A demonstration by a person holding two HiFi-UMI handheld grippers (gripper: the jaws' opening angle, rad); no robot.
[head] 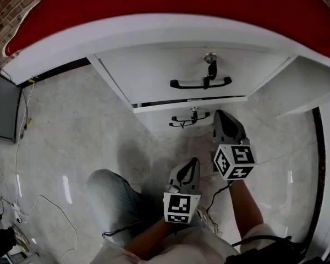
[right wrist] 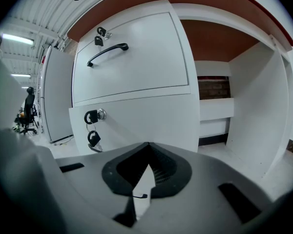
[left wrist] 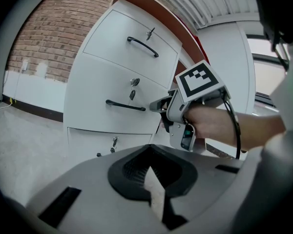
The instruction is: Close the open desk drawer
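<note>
A white drawer cabinet (head: 154,73) stands under a red desk top (head: 154,4). Its middle drawer (right wrist: 146,116) has a lock with hanging keys (right wrist: 93,138) and, in the right gripper view, seems to stand a little forward of the drawer above. My right gripper (head: 221,114) is shut and empty, with its tip at the right end of that drawer front (left wrist: 112,87). In the left gripper view the right gripper (left wrist: 158,106) shows at the drawer's edge. My left gripper (head: 193,163) hangs lower and further back over the floor, shut on nothing.
The top drawer carries a black handle (head: 201,83) and a key. Right of the cabinet is the desk's leg space (right wrist: 215,106). The person's knee (head: 113,197) is below the left gripper. Cables (head: 16,197) and a dark panel (head: 3,106) lie at the left.
</note>
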